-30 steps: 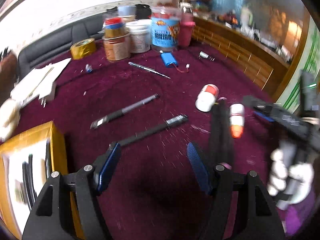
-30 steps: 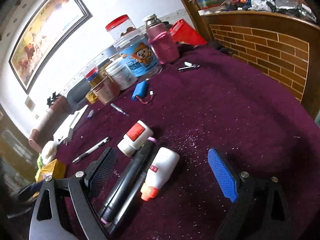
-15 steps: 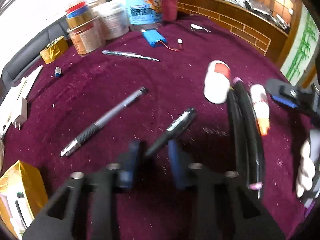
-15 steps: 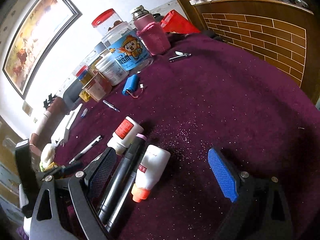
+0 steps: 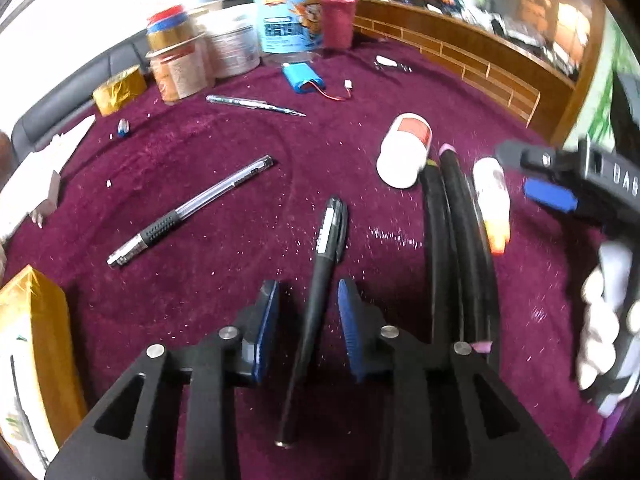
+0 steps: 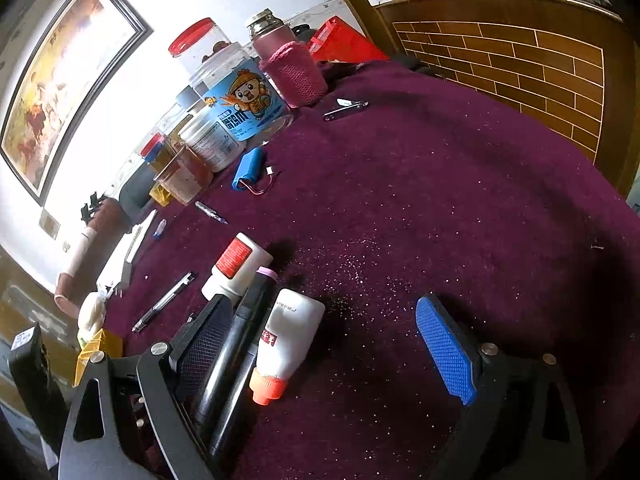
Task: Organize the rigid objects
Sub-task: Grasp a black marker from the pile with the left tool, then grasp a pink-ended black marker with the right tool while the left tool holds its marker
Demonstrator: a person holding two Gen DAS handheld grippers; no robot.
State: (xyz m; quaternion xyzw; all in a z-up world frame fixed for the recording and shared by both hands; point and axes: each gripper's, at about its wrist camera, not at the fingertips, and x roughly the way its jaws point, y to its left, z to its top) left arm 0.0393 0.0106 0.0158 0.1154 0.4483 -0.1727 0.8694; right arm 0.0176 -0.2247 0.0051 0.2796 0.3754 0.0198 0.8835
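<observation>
A black pen (image 5: 320, 280) lies on the purple tablecloth between the pads of my left gripper (image 5: 308, 312). The jaws stand narrowed around the pen with small gaps on both sides. A clear gel pen (image 5: 192, 210) lies to the left, a silver pen (image 5: 256, 104) further back. Two black tubes (image 5: 456, 240), a white glue bottle with orange cap (image 5: 494, 204) and a white bottle with red label (image 5: 404, 146) lie to the right. My right gripper (image 6: 324, 344) is open over the glue bottle (image 6: 286, 340) and tubes (image 6: 236, 356), empty.
A yellow box (image 5: 32, 356) stands at the left edge. Jars, a blue-labelled tub (image 5: 290, 20), a pink-sleeved flask (image 6: 288, 68) and tape roll (image 5: 118, 90) line the back. A blue battery pack (image 5: 302, 78) and nail clipper (image 6: 344, 109) lie mid-table. A wood ledge borders the right.
My left gripper moved forward over the black pen and narrowed its jaws around it. My right gripper stayed open and shifted little.
</observation>
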